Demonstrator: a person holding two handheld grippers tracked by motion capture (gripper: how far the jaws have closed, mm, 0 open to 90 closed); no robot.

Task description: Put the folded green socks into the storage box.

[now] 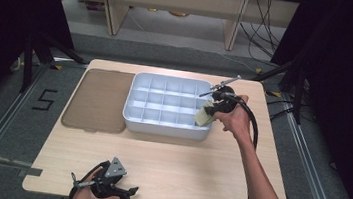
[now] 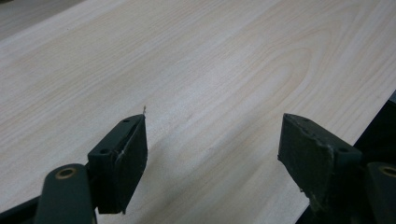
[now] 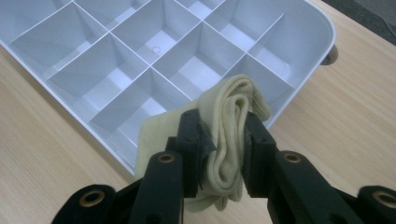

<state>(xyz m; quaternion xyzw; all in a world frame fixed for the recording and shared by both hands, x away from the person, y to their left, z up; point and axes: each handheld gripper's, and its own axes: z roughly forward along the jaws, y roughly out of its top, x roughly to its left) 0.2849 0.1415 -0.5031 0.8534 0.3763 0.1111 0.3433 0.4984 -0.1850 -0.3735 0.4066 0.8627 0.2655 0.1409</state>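
Right gripper (image 3: 223,140) clamping cloth (image 3: 229,126) over tray rim (image 3: 322,51)

Soft ribbed cloth sock (image 3: 229,135), glossy plastic tray (image 3: 322,32).

A light wooden desk (image 1: 167,164) carries a flat brown lid (image 1: 98,99) lying on its left part. On the grey floor to the left a black figure 5 (image 1: 44,99) is marked; pale furniture legs (image 1: 113,7) stand beyond, with black cables (image 1: 264,19) trailing nearby
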